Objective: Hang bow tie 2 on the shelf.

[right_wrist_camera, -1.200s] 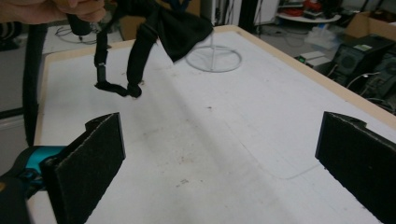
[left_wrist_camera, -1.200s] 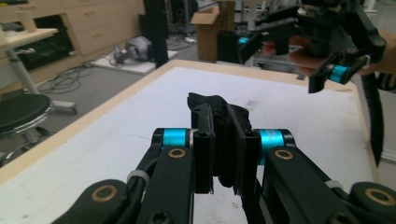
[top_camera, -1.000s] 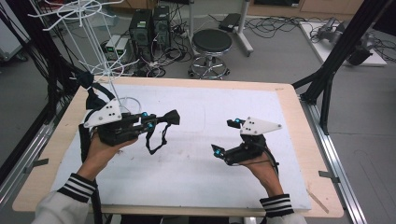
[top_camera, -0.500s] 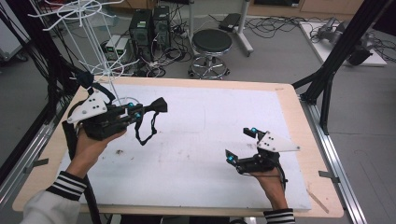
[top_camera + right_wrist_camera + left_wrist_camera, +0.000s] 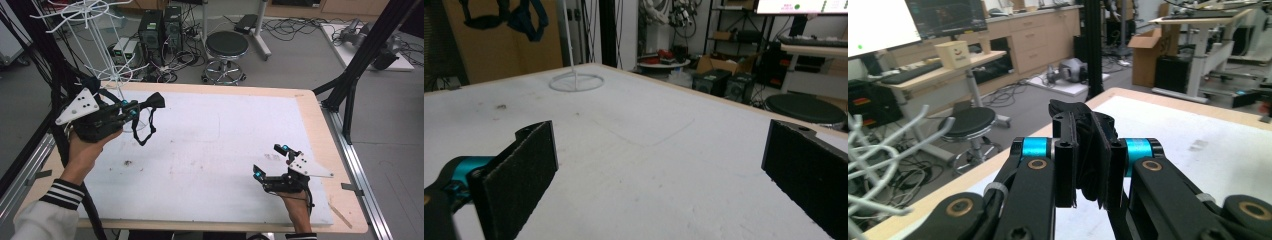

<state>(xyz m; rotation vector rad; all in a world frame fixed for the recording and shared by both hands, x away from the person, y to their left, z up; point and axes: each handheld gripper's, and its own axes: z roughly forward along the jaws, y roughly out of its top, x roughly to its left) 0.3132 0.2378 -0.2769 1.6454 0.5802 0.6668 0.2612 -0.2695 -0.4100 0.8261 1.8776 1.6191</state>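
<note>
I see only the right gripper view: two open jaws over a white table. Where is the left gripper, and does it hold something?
Observer: The left gripper is raised at the far left of the table, shut on a black strap whose loop hangs below it.
Operator: Is the grip firm?
Observer: In the left gripper view the folded strap sits squeezed between both jaws.
Operator: What is near it?
Observer: A white wire rack stands on the table just behind that gripper, its ring base on the far corner.
Operator: And my gripper?
Observer: The right gripper is low at the near right, holding nothing.
</note>
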